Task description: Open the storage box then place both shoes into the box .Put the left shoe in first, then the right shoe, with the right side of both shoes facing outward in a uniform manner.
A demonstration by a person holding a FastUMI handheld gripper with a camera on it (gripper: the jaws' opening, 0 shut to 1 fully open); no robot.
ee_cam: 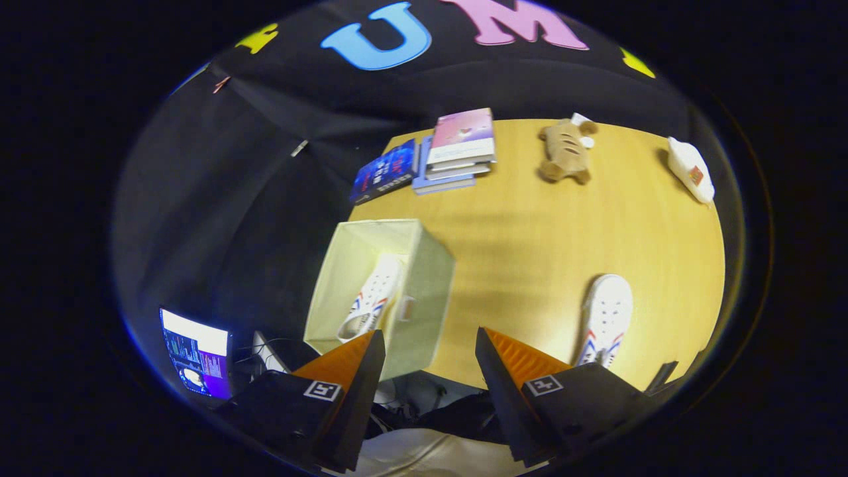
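Observation:
An open pale green fabric storage box [424, 298] stands on the wooden table [530, 225], just ahead of my left finger. One white shoe [374, 295] with red and blue stripes lies inside the box. A second white shoe [604, 318] of the same kind rests on the table, just beyond my right finger. My gripper [429, 348] is open, held above the table's near edge, with nothing between its fingers.
At the table's far side lie a stack of books [457, 149], a dark blue book [385, 171], a brown plush toy [564, 152] and a white object [691, 171]. A lit screen [197, 352] stands off the table, left of the box.

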